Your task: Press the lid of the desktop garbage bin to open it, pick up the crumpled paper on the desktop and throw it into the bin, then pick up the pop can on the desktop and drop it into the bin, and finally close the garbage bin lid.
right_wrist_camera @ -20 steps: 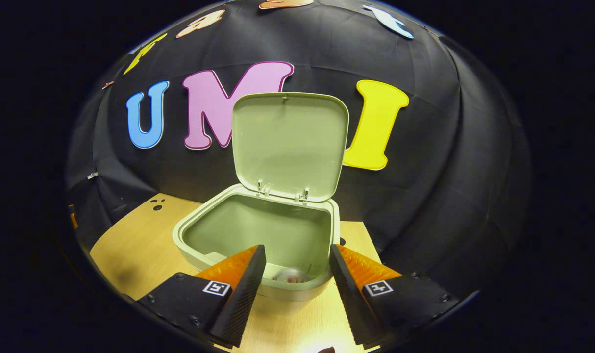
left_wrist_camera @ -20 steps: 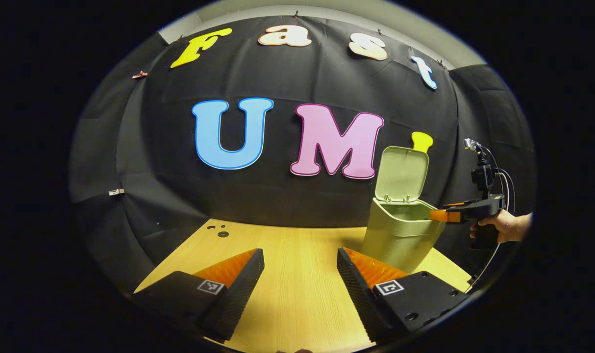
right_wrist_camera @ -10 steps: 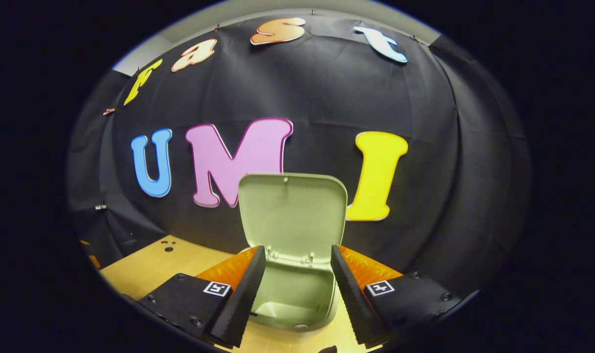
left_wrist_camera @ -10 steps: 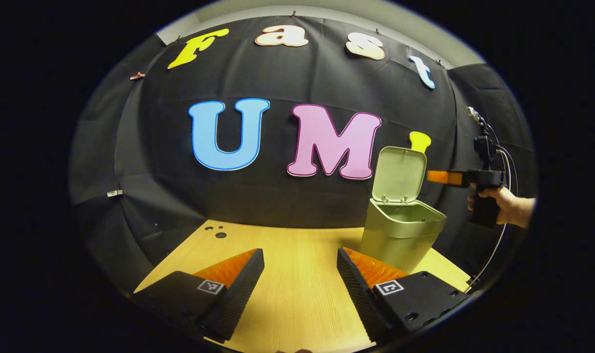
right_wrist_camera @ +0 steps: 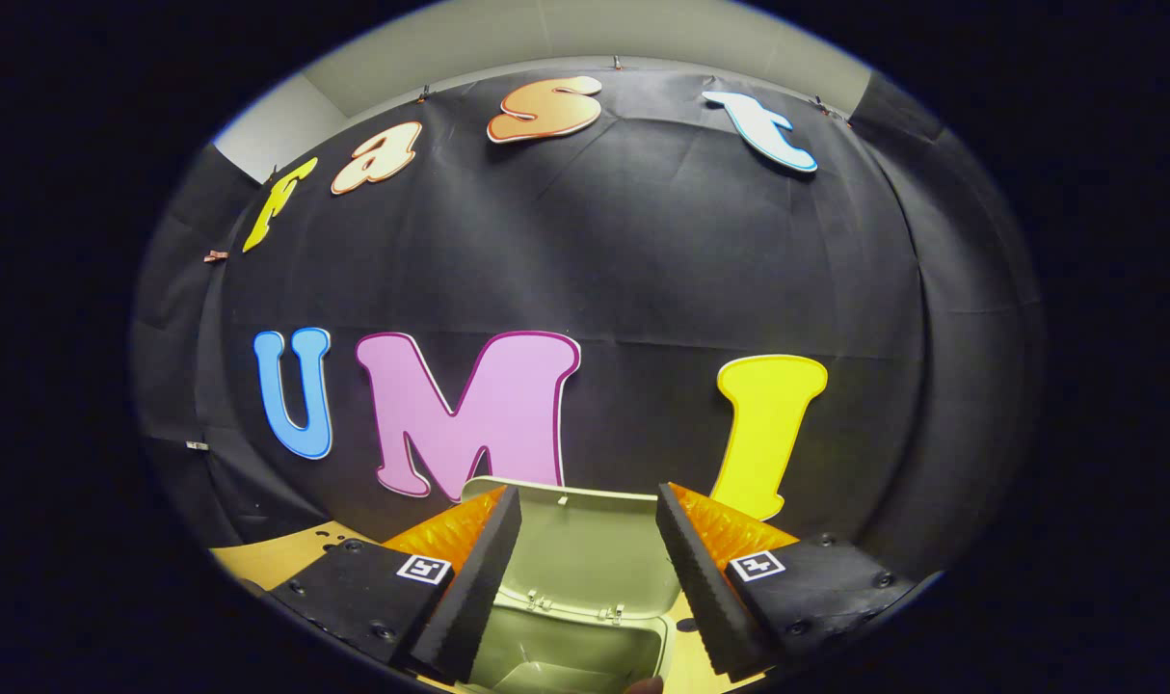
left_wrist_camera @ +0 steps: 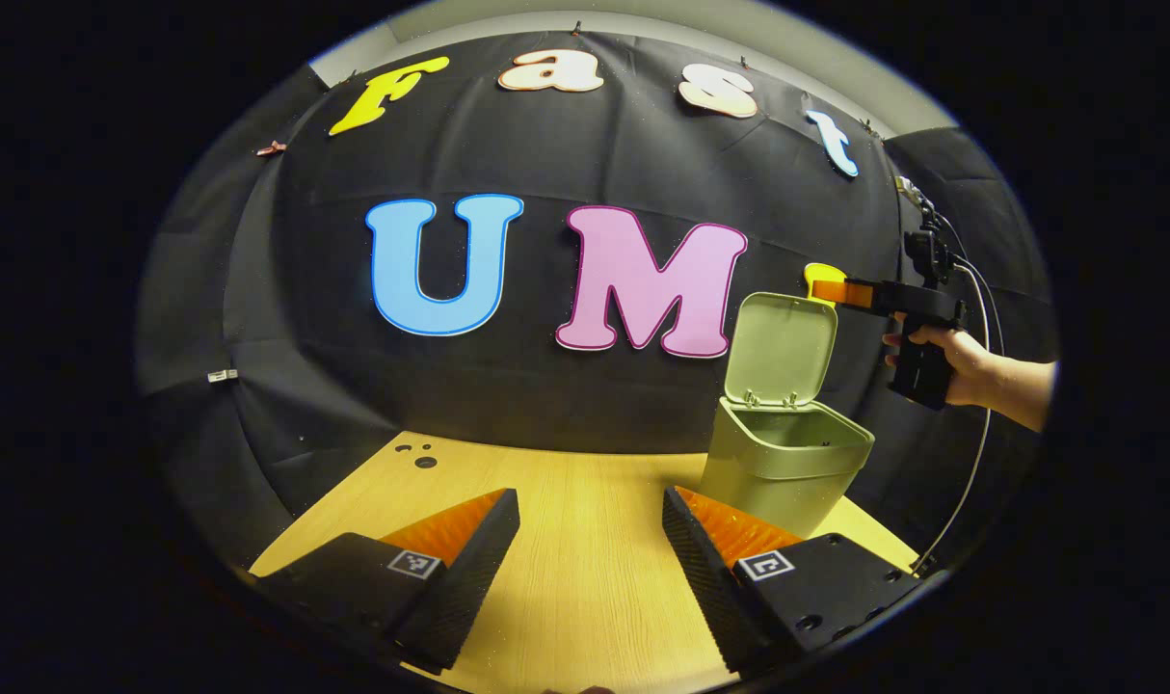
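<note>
Now, low in the left gripper view, the left gripper [left_wrist_camera: 590, 540] hangs open and empty over the bare counter [left_wrist_camera: 585, 588]. Farther right stands the green garbage bin [left_wrist_camera: 783, 472], its lid [left_wrist_camera: 781, 347] up. At the lid's top edge the right gripper [right_wrist_camera: 580, 559] hovers, fingers apart, holding nothing. It looks like closing time: next, push the lid forward and down.
</note>
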Demonstrator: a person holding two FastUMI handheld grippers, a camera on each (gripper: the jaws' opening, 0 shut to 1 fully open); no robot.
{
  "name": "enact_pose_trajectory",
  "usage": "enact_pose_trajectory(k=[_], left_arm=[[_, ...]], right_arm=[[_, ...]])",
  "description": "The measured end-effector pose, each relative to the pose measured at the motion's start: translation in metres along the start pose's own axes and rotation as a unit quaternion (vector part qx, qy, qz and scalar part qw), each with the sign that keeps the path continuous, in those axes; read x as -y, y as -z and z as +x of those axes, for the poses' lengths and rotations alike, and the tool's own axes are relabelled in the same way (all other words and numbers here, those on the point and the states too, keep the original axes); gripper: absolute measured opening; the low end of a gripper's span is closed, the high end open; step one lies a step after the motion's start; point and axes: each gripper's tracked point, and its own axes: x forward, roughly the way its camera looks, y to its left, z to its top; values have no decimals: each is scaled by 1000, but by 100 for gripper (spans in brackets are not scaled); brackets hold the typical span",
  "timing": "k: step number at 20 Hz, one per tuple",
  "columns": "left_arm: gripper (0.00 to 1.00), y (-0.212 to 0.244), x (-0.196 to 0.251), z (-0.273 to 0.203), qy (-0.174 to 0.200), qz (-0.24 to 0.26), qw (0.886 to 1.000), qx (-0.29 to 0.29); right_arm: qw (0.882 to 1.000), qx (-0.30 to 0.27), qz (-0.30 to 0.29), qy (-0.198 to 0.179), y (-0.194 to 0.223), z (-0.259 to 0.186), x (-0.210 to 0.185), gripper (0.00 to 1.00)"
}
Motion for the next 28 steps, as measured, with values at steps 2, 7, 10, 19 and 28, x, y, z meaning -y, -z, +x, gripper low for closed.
enact_pose_trajectory(k=[2,7,10,19,28], left_arm=[[96,-1,3,3,-8,0,1000,1],[96,-1,14,7,-31,-7,999,-1],[96,-4,20,6,-42,-10,999,4],[96,-2,25,-8,-62,-13,998,-1],[96,1,26,-23,-28,-5,1000,-4]], right_arm=[[1000,14,4,3,-4,9,4,90],[999,32,8,7,-6,28,15,91],[999,41,15,5,-6,38,19,90],[999,2,47,-6,13,39,22,94],[998,-33,38,-22,29,-29,4,95]])
